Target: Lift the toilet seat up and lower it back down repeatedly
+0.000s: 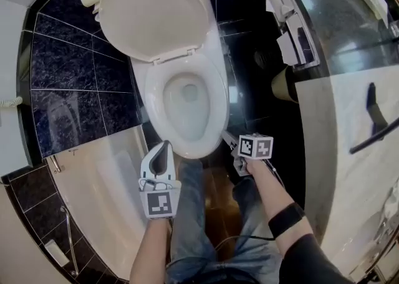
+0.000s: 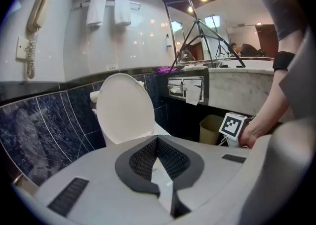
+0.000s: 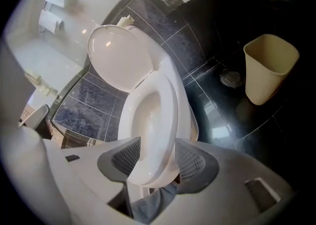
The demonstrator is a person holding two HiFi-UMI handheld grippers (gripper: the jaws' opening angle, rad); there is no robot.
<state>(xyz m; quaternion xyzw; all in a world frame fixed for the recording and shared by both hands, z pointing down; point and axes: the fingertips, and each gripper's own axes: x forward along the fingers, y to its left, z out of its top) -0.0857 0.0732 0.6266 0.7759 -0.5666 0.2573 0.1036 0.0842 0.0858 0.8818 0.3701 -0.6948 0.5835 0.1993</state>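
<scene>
The white toilet seat lies flat on the bowl, and its lid stands up against the tank. My right gripper is at the seat's front right. In the right gripper view its jaws stand wide open, with the seat's front rim between the two pads. My left gripper hovers just off the bowl's front left, shut with nothing in it. In the left gripper view its pads meet at the tip, and the raised lid is beyond them.
A beige waste bin stands on the dark floor right of the toilet. A white bathtub runs along the left, and a marble counter is on the right. A paper holder hangs on the counter's side. My jeans-clad legs are in front of the bowl.
</scene>
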